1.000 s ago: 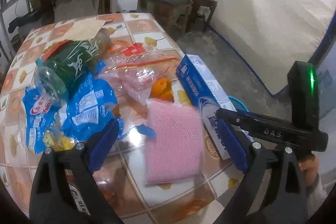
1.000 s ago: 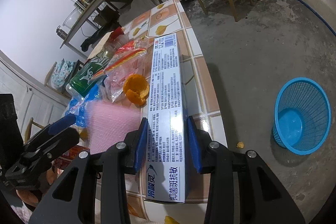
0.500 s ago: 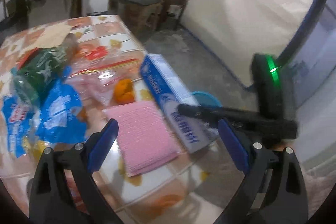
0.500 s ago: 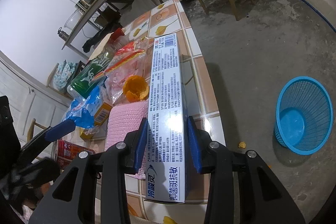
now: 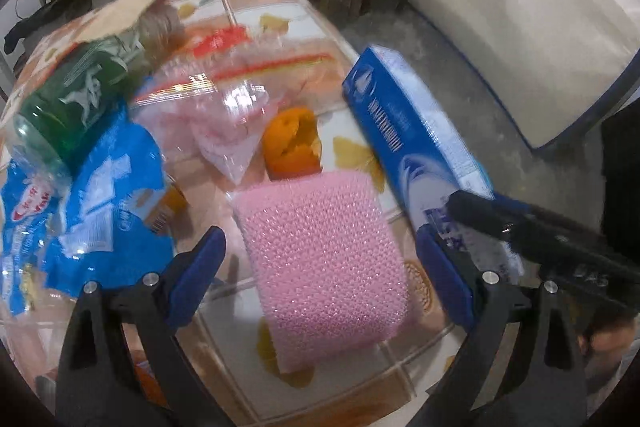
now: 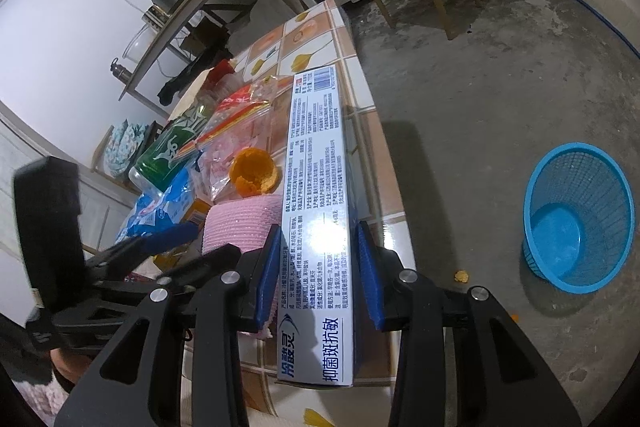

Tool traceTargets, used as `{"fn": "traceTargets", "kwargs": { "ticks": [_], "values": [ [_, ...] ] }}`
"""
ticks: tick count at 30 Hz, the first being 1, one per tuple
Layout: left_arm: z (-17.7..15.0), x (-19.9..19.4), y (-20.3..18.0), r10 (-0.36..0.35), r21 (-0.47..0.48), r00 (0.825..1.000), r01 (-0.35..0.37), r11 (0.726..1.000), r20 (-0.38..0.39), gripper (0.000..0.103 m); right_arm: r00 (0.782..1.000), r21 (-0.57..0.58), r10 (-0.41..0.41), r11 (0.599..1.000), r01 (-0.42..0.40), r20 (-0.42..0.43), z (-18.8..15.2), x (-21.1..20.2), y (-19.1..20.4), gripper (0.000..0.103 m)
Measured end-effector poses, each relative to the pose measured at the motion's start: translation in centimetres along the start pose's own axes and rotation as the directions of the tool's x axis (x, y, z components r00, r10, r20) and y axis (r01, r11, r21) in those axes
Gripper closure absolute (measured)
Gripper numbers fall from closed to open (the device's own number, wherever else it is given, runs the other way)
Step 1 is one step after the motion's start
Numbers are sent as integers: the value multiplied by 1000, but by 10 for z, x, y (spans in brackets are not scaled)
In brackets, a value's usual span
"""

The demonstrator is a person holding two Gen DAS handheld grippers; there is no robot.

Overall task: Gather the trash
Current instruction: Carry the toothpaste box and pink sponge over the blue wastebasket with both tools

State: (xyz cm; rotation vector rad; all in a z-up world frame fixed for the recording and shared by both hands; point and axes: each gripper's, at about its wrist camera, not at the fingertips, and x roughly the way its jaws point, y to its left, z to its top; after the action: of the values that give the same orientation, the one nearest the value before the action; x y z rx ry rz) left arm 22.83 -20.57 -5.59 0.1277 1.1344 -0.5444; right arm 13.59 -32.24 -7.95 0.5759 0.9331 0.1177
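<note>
Both pads of the right gripper (image 6: 318,273) clamp the long toothpaste box (image 6: 316,195) near its end, along the table edge (image 6: 390,195); open floor and a blue basket (image 6: 578,223) lie to its right. Left gripper (image 5: 320,273) hangs spread wide, empty, straddling the pink sponge (image 5: 324,259).

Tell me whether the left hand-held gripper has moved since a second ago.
Yes. The left hand-held gripper has come down toward the pink sponge, which now lies between its open fingers on the tiled table.
</note>
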Motion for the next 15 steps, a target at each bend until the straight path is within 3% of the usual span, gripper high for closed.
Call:
{"fn": "traceTargets", "kwargs": {
  "ticks": [12,15],
  "values": [
    [-1,23,-8,51,29,996,-48,998,-80,12,1000,3,-14,1000,14,17,-2,-10,-8,67],
    [0,30,-10,83,44,993,-79,996,-87,19,999,2,-16,1000,16,28,-3,-13,-10,68]
  ]
}}
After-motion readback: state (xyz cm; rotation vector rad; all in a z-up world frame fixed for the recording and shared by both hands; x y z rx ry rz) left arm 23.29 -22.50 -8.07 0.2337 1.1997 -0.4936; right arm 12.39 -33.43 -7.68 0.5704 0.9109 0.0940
